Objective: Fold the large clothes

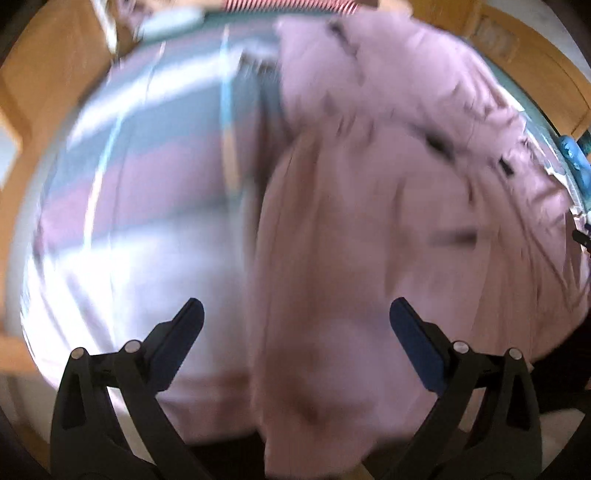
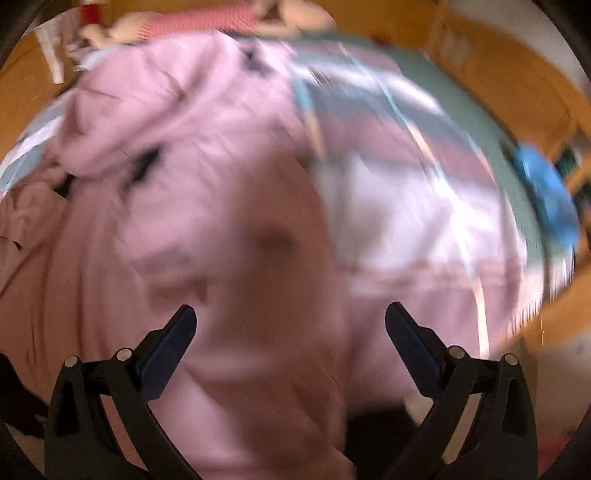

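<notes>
A large pink garment (image 1: 388,206) lies spread over a striped bedspread (image 1: 140,177); both views are blurred by motion. My left gripper (image 1: 295,314) is open and empty, hovering over the garment's near edge, with a pink fold between and below its fingers. In the right wrist view the same pink garment (image 2: 184,206) fills the left and middle, bunched at the far left. My right gripper (image 2: 290,317) is open and empty above a pink fold; whether the fingers touch the cloth cannot be told.
The striped bedspread (image 2: 424,206) lies on a bed with wooden surroundings (image 2: 509,92). A blue object (image 2: 546,199) sits at the bed's right edge, also in the left wrist view (image 1: 576,158). Red-striped fabric (image 2: 207,20) lies at the far end.
</notes>
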The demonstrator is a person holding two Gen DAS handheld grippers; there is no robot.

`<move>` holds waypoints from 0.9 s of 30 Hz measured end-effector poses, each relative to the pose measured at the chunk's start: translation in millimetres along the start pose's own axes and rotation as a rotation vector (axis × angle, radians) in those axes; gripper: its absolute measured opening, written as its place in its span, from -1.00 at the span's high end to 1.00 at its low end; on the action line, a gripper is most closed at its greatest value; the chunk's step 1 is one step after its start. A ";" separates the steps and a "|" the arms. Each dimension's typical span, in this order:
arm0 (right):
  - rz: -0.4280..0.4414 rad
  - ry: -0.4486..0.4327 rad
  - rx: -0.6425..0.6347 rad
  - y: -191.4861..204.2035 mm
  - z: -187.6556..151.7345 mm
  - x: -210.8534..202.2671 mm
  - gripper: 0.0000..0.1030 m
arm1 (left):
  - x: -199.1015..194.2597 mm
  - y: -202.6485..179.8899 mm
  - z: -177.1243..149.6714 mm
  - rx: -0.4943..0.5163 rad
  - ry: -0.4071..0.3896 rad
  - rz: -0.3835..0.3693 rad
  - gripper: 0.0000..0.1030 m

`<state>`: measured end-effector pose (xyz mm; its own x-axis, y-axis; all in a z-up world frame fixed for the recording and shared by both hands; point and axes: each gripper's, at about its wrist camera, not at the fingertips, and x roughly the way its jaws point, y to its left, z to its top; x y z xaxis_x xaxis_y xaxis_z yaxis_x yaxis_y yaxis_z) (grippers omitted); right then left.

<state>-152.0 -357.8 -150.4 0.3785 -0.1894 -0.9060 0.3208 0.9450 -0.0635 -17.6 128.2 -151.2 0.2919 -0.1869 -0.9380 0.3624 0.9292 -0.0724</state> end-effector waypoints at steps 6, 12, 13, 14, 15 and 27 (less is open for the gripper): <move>0.256 0.216 0.245 -44.4 -25.9 28.5 -0.97 | 18.0 12.7 -43.2 -0.095 0.140 -0.175 -0.96; 0.483 0.389 0.145 -12.6 -38.9 48.3 -0.46 | 28.6 4.4 -48.9 -0.105 0.174 -0.271 -0.50; 0.503 0.359 0.122 -7.7 -38.0 41.1 -0.02 | 26.7 3.4 -48.6 -0.102 0.169 -0.287 -0.20; 0.558 0.337 0.141 -8.0 -36.8 34.5 0.37 | 22.6 3.0 -48.0 -0.105 0.158 -0.324 0.00; 0.604 0.324 0.159 -9.3 -36.0 29.9 0.48 | 18.6 4.6 -47.6 -0.119 0.148 -0.362 0.21; 1.133 -0.190 0.253 2.7 82.3 -43.2 0.69 | -30.8 17.8 46.1 -0.296 -0.163 -0.882 0.57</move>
<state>-96.0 -369.0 -77.0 0.6749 0.6680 -0.3135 -0.1266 0.5234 0.8426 20.6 135.9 -108.0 0.1475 -0.8824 -0.4468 0.2787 0.4705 -0.8372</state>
